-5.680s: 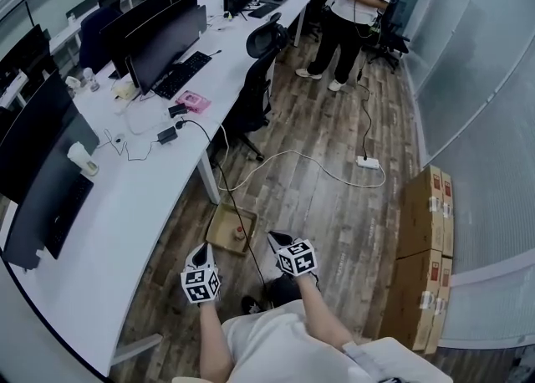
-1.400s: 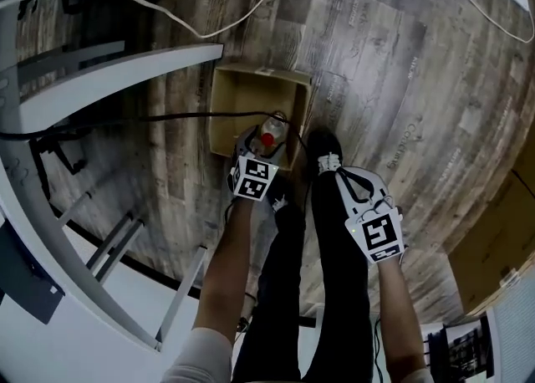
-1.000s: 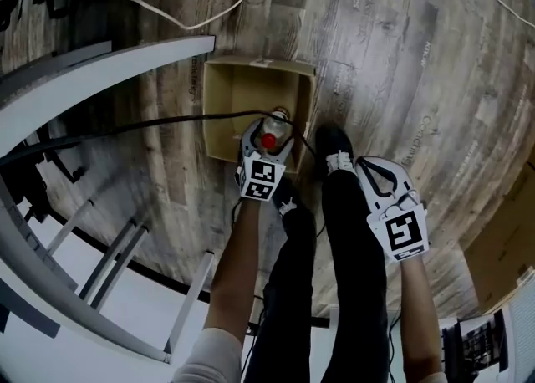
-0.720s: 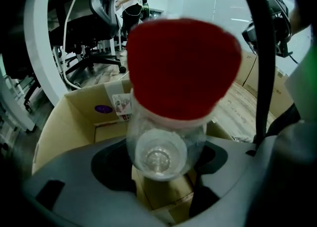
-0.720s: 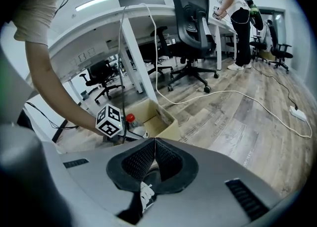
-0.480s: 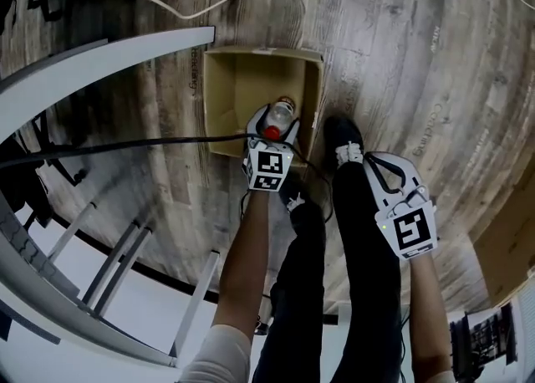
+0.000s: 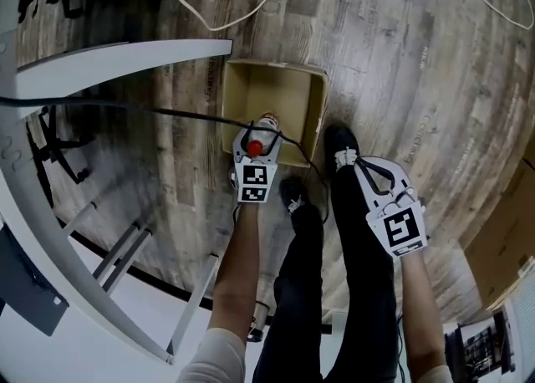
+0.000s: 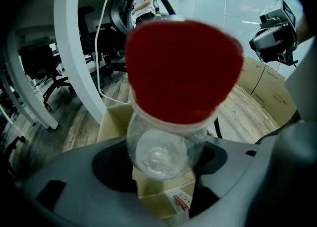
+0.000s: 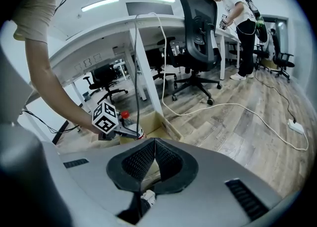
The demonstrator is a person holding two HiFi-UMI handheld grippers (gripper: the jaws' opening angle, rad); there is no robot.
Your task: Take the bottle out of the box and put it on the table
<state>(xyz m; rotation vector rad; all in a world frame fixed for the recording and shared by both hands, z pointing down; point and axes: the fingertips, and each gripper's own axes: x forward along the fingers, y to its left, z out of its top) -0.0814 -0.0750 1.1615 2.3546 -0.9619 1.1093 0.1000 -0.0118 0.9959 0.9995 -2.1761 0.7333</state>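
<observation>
The head view, which at first takes in the whole office from standing height, now looks steeply down at the floor. There the box (image 7: 288, 89) lies open. The left gripper (image 7: 261, 133), at first held in the air ahead of the person, has gone down into the box. Its jaws have just been closing a little, with the bottle (image 7: 255, 147) between them, and they now press on it. Half a second ago the bottle hung further in over the box floor. Now it is drawn back to the box's near wall and held up at rim height, tilted with its red cap toward the person.
</observation>
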